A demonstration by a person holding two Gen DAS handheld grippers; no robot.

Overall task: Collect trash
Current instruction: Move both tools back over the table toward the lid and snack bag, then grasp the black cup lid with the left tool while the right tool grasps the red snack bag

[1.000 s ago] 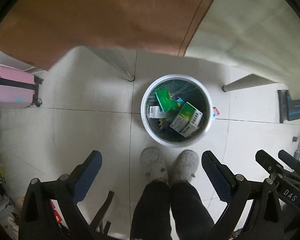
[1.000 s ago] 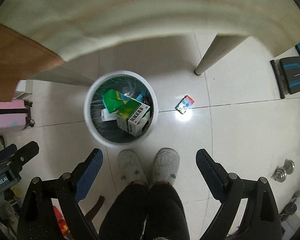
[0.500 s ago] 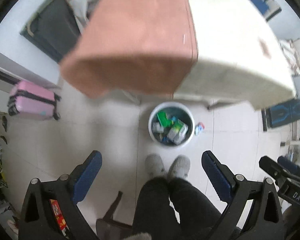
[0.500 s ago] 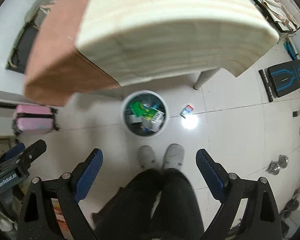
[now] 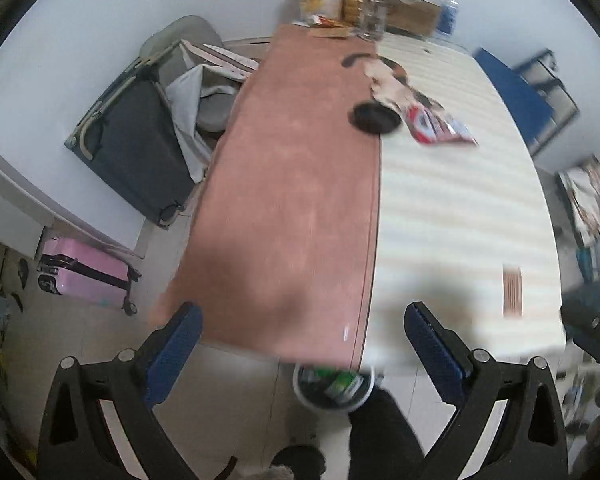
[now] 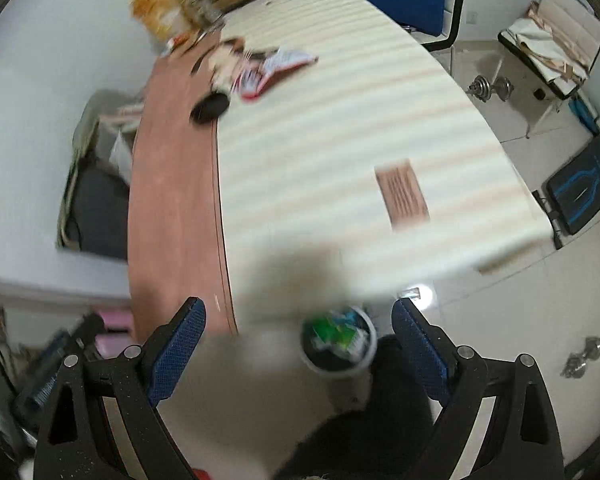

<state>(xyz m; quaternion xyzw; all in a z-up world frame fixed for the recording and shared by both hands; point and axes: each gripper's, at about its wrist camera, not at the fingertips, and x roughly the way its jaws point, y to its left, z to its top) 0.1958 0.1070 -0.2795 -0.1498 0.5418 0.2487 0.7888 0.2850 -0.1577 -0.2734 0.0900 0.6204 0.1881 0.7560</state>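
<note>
Across the table (image 5: 460, 216), the red-and-white wrapper (image 5: 436, 124) lies far ahead of both my hand-held grippers, just right of the black round lid (image 5: 374, 117), its long axis slanting away rightward. My left hand-held gripper (image 5: 300, 356) and right hand-held gripper (image 6: 300, 344) gape wide and empty over the near edge, above the trash bin (image 6: 340, 344); neither looks clearly nearer to me.

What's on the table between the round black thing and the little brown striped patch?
Nothing. In the right wrist view, the table is bare cream stripes from the round black thing to the brown striped patch. The red-and-white wrapper lies farther back.
</note>
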